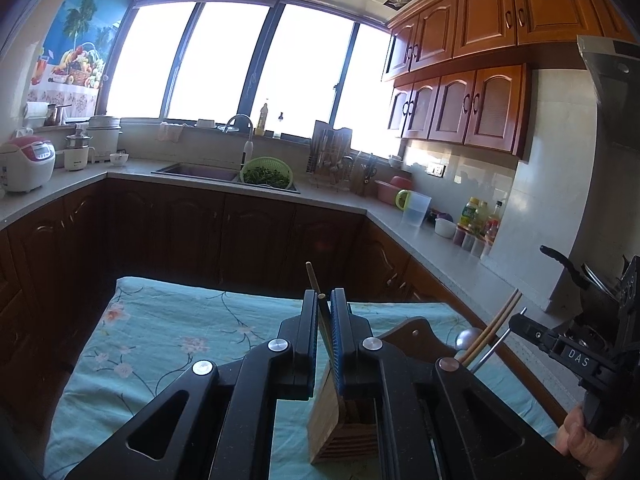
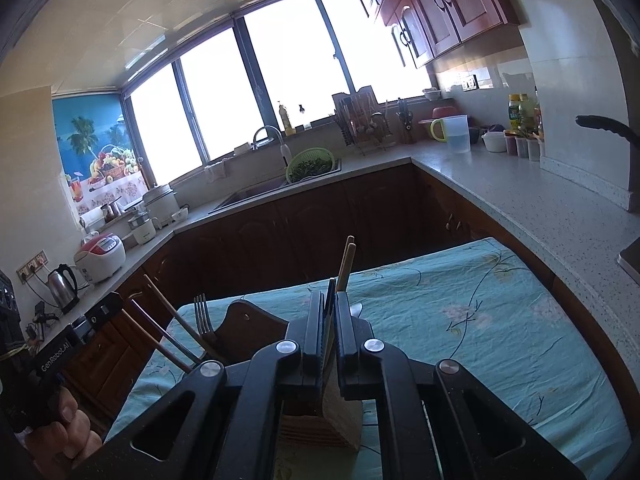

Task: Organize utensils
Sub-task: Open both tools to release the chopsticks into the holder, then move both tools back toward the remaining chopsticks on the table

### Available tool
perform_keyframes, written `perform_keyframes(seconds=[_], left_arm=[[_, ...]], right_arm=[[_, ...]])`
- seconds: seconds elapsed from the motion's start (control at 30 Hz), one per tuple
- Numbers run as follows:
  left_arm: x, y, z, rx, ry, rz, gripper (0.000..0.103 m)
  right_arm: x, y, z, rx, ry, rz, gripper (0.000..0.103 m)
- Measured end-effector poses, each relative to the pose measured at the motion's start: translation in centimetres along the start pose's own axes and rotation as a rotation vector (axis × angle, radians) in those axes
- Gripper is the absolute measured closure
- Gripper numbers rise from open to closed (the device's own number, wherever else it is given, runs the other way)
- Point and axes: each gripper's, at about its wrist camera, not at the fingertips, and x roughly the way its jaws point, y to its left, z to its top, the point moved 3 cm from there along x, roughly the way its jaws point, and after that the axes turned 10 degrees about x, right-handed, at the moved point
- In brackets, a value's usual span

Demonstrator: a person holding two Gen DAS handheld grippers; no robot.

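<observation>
I look into a sunlit kitchen with a wide bay window, brown lower cabinets and orange-brown upper cabinets. A pale speckled countertop wraps around the room. On it stand a white and red rice cooker, a sink with a green colander of leafy greens, a dish rack and a clear measuring jug. Nearer to me is a table under a teal floral tablecloth.

On the cloth stands a wooden utensil holder with slatted sides and a tall curved back board. Chopsticks, a fork and a ladle stick up out of it.

My left gripper is closed on the holder's thin wooden left side wall, its pads pressing the panel. My right gripper is closed the same way on the opposite wall, with chopsticks rising just behind it. A hand grasps the right gripper's handle at the edge of the left view.
</observation>
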Motion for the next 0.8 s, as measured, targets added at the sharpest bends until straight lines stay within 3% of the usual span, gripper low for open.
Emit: perform_keyframes(seconds=[0.13, 0.2, 0.27, 0.33, 0.37, 0.4, 0.43, 0.5, 0.8], left_arm=[[-0.1, -0.1, 0.1, -0.002, 0.015, -0.008, 0.097], [-0.6, -0.1, 0.3, -0.002, 0.013, -0.013, 0.087], [-1.5, -0.1, 0.5, -0.012, -0.008, 0.005, 0.078], [-2.9, 0.0, 0.5, -0.02, -0.032, 0.015, 0.068], [-3.6, 0.1, 0.5, -0.024, -0.04, 0.025, 0.056], [-4.4, 0.2, 0.4, -0.032, -0.05, 0.038, 0.043], [-5.3, 0.4, 0.2, -0.042, -0.065, 0.044, 0.04], [-6.8, 0.6, -0.4, -0.051, -0.075, 0.049, 0.031], [-11.7, 0.0, -5.2, -0.041, 0.001, 0.096, 0.026]], right_arm=[[-0.2, 0.0, 0.3, 0.003, 0.004, 0.013, 0.093], [-0.6, -0.2, 0.4, 0.009, -0.003, 0.02, 0.09], [-1.5, -0.3, 0.6, 0.019, -0.023, 0.025, 0.076], [-2.7, -0.5, 0.8, 0.03, -0.055, 0.037, 0.054], [-3.3, -0.6, 0.9, 0.038, -0.07, 0.043, 0.051], [-3.9, -0.7, 0.9, 0.047, -0.08, 0.049, 0.038], [-4.5, -0.9, 0.8, 0.058, -0.091, 0.057, 0.023], [-5.8, -1.1, 0.5, 0.073, -0.116, 0.07, 0.005], [-9.1, -1.8, -3.9, 0.075, -0.065, 0.065, 0.002]])
